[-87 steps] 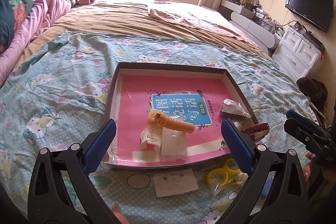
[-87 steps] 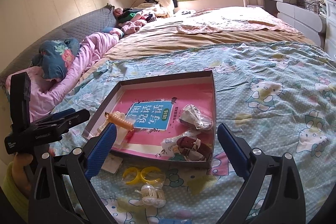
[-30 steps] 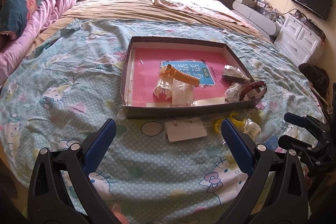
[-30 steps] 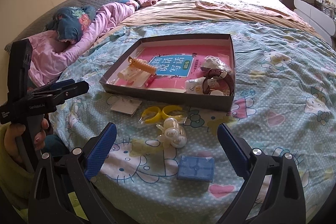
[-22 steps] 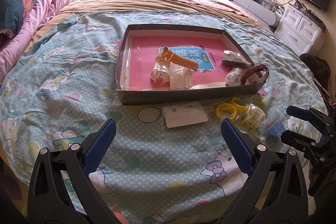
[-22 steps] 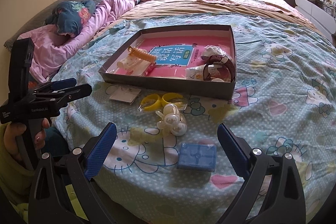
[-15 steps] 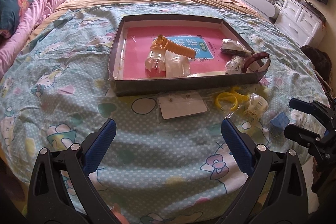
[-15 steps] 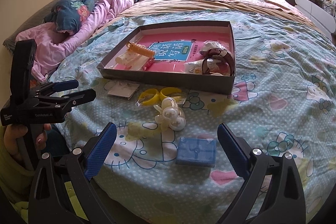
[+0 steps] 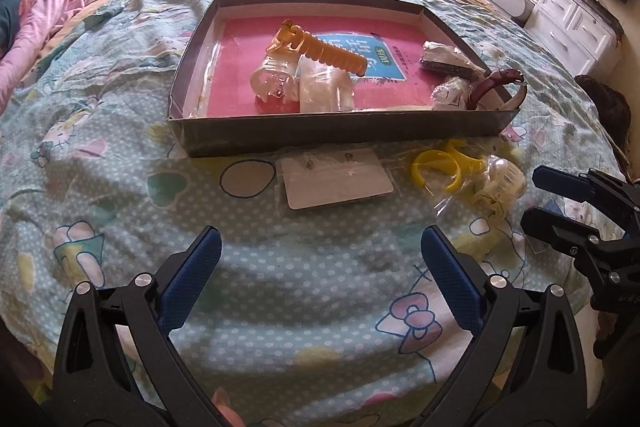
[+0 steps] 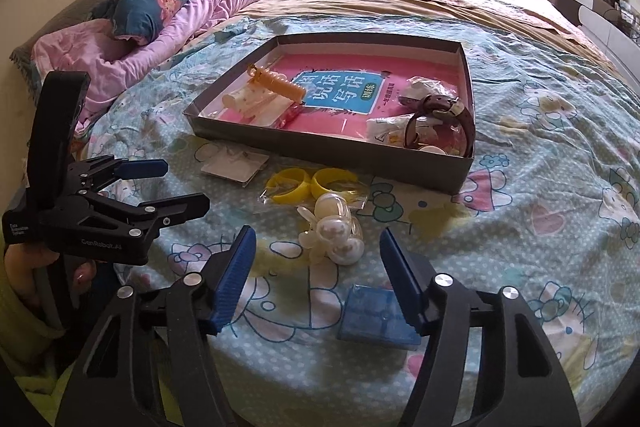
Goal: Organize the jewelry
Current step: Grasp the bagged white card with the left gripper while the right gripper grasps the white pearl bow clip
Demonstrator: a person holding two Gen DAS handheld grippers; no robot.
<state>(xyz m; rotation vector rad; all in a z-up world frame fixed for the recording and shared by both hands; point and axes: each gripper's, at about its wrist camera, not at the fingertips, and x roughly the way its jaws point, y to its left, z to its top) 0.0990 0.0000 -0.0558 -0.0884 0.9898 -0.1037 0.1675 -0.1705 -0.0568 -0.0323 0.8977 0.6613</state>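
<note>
beside box [image 9: 336, 137], bagged yellow bangles [image 9: 442, 167]

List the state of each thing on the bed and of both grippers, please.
Box: open, no lid, on the bedspread.
Orange hair clip: inside the box.
Brown watch: inside the box, strap buckled.
Earring card: outside the box, flat.
Yellow bangles: outside, bagged.
Pearl clip: outside, bagged.
Blue case: outside, shut.
Left gripper: open, empty.
Right gripper: jaws just closing in, nothing gripped.
</note>
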